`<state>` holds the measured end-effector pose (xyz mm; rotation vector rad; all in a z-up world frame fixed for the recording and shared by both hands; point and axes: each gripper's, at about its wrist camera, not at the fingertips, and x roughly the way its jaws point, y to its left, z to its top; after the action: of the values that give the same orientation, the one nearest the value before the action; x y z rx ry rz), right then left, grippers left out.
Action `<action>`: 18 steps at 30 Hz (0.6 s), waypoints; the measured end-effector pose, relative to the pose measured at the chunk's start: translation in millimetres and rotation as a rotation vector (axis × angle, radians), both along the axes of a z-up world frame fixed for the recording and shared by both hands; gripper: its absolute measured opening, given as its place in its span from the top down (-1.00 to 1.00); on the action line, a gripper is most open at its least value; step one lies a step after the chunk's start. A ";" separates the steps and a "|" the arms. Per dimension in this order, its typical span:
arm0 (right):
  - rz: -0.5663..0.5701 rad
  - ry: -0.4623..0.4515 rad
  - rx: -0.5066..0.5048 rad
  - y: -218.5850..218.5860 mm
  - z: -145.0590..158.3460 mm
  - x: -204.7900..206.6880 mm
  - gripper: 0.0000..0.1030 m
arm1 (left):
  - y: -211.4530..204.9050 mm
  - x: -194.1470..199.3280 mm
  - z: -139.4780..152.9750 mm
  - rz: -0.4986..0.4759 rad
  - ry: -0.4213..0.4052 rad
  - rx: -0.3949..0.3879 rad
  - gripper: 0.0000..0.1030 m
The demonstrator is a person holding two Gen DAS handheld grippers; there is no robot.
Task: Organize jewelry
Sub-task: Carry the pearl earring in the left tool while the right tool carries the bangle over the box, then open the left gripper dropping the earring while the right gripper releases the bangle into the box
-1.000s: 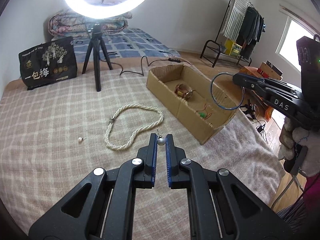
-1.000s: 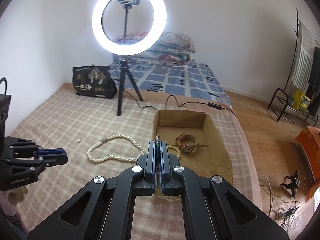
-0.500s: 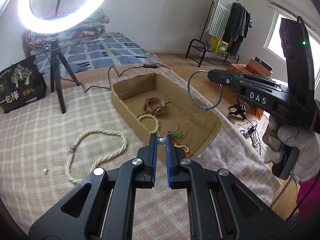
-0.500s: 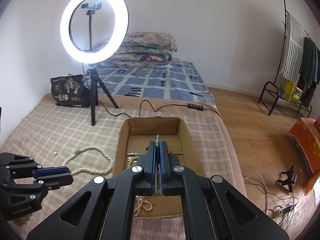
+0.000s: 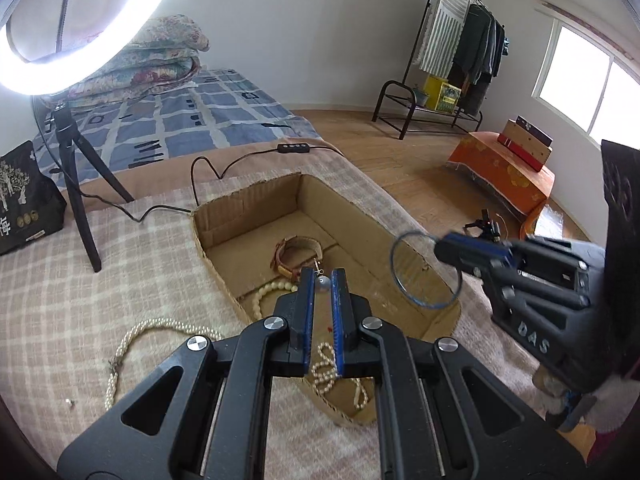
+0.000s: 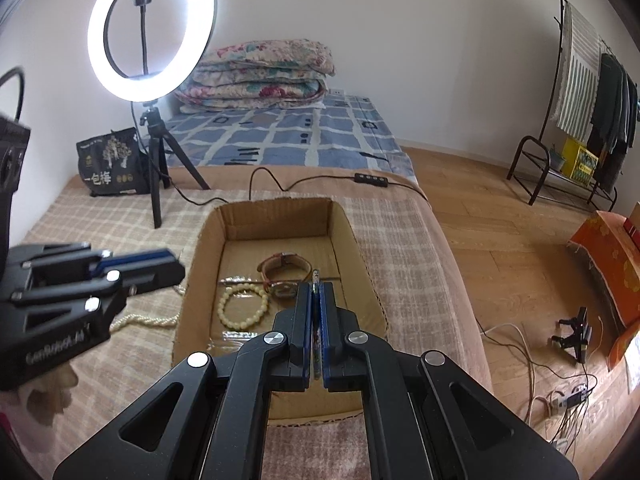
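Observation:
My left gripper (image 5: 323, 278) is shut on a small silver bead earring (image 5: 323, 283) and hangs over the open cardboard box (image 5: 248, 204). At the right, my right gripper (image 5: 440, 246) is shut on a thin blue bangle (image 5: 400, 280) above the box's right wall. In the right wrist view the bangle (image 6: 315, 276) shows edge-on between the shut right gripper (image 6: 316, 286), with the left gripper (image 6: 176, 264) at the box's left. Inside the box (image 6: 280, 206) lie a leather-strap watch (image 6: 284, 266) and a bead bracelet (image 6: 243, 306). A pearl rope necklace (image 5: 160, 326) lies on the blanket.
A ring light on a tripod (image 6: 154, 184) and a black bag (image 6: 112, 164) stand behind the box. A cable with a controller (image 6: 370, 179) runs across the bed. A tiny bead (image 5: 71, 401) lies on the blanket. The bed edge drops to wooden floor at the right.
Both grippers have travelled from beside the rope necklace to over the box, each keeping its piece. The left one moved right; the right one sank a little.

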<state>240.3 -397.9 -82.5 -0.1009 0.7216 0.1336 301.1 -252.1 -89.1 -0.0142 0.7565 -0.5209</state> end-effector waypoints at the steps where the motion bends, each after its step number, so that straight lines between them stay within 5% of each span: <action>1: -0.001 0.007 0.001 -1.0 -2.6 0.6 0.96 | -0.6 4.5 -1.3 0.005 0.002 0.000 0.88; 18: -0.013 0.063 -0.005 -1.7 -20.7 9.3 0.96 | -14.1 35.8 -13.8 0.025 0.017 0.032 0.88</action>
<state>249.6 -399.6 -103.2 -0.0970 0.7857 0.1229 336.9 -266.3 -102.9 0.0014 0.7804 -0.4849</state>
